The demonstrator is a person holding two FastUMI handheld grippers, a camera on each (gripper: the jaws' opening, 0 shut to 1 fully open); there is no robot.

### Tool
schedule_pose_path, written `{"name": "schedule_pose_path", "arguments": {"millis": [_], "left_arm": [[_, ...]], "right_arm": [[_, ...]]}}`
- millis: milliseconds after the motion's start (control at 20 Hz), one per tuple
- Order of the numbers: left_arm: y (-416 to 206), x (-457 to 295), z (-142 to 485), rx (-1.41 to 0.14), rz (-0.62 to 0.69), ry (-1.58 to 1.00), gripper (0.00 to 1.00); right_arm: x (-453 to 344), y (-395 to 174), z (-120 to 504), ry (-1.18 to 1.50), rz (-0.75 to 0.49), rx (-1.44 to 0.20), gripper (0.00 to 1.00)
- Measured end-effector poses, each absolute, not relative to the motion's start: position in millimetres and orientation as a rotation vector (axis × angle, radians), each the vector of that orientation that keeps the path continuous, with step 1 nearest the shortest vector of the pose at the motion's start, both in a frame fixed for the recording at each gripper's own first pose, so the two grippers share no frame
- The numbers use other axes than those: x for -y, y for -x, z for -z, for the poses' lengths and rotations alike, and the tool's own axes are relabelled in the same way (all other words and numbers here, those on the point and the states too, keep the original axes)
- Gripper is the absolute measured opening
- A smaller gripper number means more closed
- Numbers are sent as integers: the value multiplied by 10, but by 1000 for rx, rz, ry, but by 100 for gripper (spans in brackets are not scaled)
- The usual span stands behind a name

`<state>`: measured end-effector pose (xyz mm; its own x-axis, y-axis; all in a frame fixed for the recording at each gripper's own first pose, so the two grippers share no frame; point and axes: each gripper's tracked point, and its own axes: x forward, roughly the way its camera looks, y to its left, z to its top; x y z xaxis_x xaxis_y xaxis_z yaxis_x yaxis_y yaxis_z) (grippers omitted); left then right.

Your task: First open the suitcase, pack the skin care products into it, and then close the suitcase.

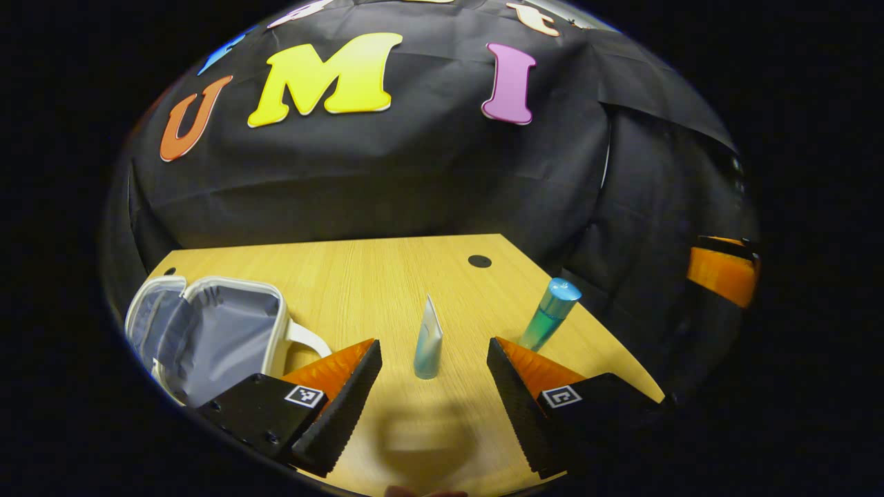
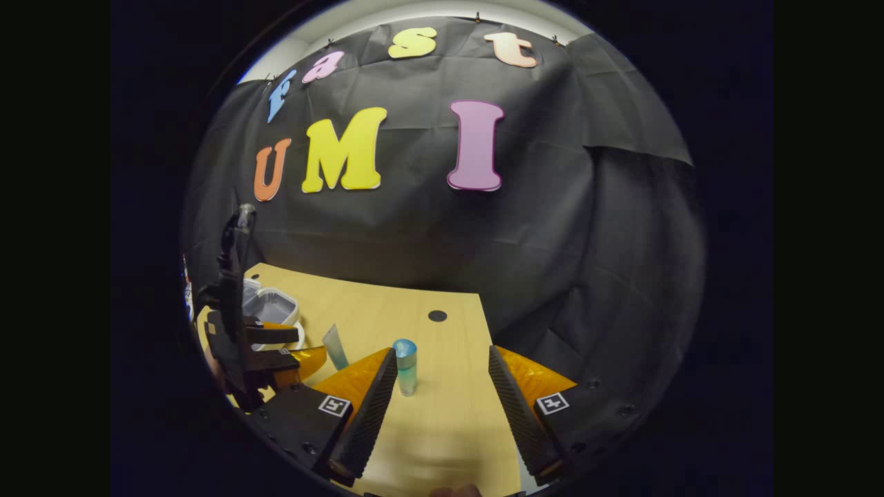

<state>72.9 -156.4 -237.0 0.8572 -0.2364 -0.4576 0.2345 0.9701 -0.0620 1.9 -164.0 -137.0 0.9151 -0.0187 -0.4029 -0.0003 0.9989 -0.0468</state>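
Soft-sided fabric is what the suitcase (image 1: 207, 331) looks like: a small white-trimmed case with grey lining, lying open at the lower left of the left gripper view and seen again at centre left of the right gripper view (image 2: 273, 307). Step one is judged done; packing is not yet begun, since both products are standing on the worktop (image 1: 387, 283).

The tube (image 1: 429, 342) is stood on its cap, crimped end up, at lower centre of the left gripper view, just ahead of the left gripper (image 1: 434, 376), whose fingers are spread wide and clamped on nothing. It is probably light, squashy and easily tipped; it is best taken low on the rounder body, with gentle force, not at the flat crimp.

The bottle (image 2: 405, 366) with the blue cap is upright at lower centre of the right gripper view, just beside the inner edge of one finger of the right gripper (image 2: 442, 386). Those fingers are also wide apart and empty. The bottle is judged rigid, smooth and slippery; a mid-body grip below the cap is advised, squared up to avoid rolling it out.
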Motion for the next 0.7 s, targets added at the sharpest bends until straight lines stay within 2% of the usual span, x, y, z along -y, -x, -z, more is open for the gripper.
{"name": "schedule_pose_path", "arguments": {"millis": [500, 700], "left_arm": [[-1143, 1584, 3158, -580, 157, -16, 98], [-1173, 1595, 3337, -617, 164, -24, 90]], "right_arm": [[1907, -22, 1695, 7, 60, -508, 77], [1920, -52, 1762, 1, 62, -517, 79]]}}
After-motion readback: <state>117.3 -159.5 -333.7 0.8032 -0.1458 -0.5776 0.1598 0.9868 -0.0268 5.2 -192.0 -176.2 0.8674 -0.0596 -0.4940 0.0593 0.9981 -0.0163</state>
